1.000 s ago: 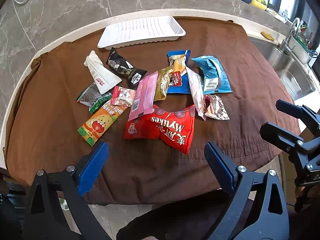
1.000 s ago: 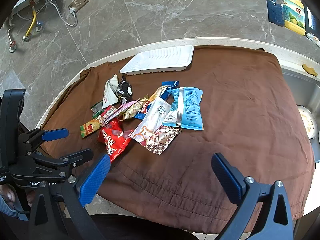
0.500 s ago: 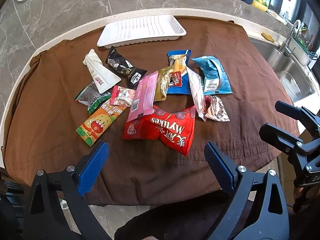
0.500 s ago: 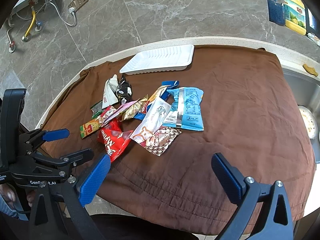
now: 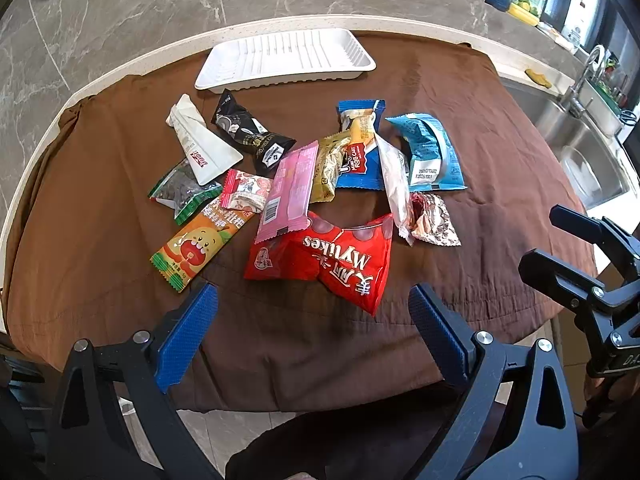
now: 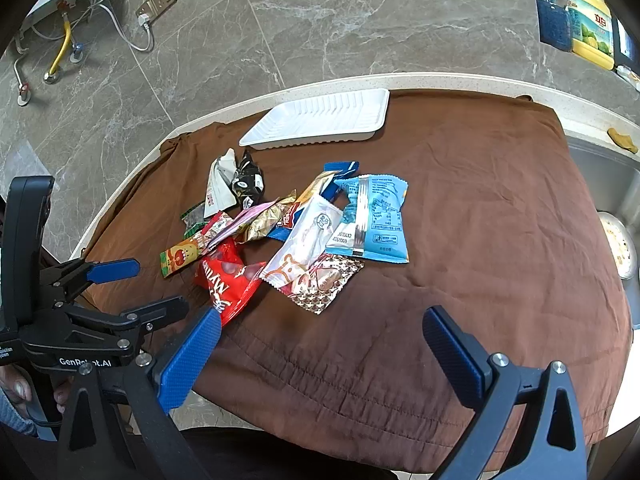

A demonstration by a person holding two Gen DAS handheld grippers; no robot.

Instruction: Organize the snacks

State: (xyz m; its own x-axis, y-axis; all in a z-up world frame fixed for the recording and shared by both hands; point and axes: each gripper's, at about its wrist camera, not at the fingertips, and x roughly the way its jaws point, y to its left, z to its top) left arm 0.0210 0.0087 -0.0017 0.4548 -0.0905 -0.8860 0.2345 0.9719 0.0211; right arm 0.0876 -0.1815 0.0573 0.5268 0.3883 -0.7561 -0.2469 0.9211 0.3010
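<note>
One faucet (image 5: 588,76) shows beside the left claw (image 5: 312,332) only.

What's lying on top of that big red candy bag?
A pink wrapper overlaps the upper left corner of the red bag. A long white packet's tip rests at its upper right corner. Whatever lies beneath the bag is hidden.

Dark blue packet (image 5: 361,148) half covered by gold wrapper (image 5: 332,168) and white wrapper (image 5: 394,184), green packet (image 5: 185,195) partly under white triangular pouch (image 5: 202,148), sink (image 5: 592,168) cut off at right edge, far-right bottles' (image 6: 592,28) labels unreadable.
</note>
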